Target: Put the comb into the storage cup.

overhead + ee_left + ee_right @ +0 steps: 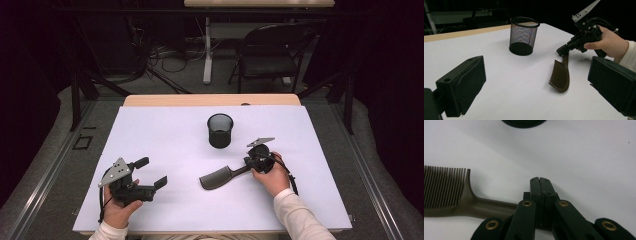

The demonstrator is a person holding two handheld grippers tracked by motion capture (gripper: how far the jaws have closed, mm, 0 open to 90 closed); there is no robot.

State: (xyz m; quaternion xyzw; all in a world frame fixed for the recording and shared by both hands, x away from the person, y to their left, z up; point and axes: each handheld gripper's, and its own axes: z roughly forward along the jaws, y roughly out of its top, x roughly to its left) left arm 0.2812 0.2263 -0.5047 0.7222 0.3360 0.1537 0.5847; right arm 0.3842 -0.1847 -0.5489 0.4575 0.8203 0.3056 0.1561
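Note:
A dark brown comb (217, 179) lies flat on the white sheet, its handle pointing right toward my right gripper (248, 162). That gripper's jaws are pressed together with nothing showing between their tips (539, 180). The end of the comb's handle (491, 207) runs under the gripper's linkage; whether they touch is hidden. From the left gripper view, the right gripper's tip (562, 51) sits at the handle end of the comb (560, 75). My left gripper (151, 172) rests at the front left, jaws wide apart and empty (537, 75). A black mesh cup (220, 131) stands upright behind the comb.
The white sheet (165, 135) covers a wooden table whose far edge (210, 100) shows. The mesh cup (523, 35) is a short way beyond the comb; its base (524, 122) shows at the top of the right gripper view. A folding chair (272, 52) and cables lie beyond the table.

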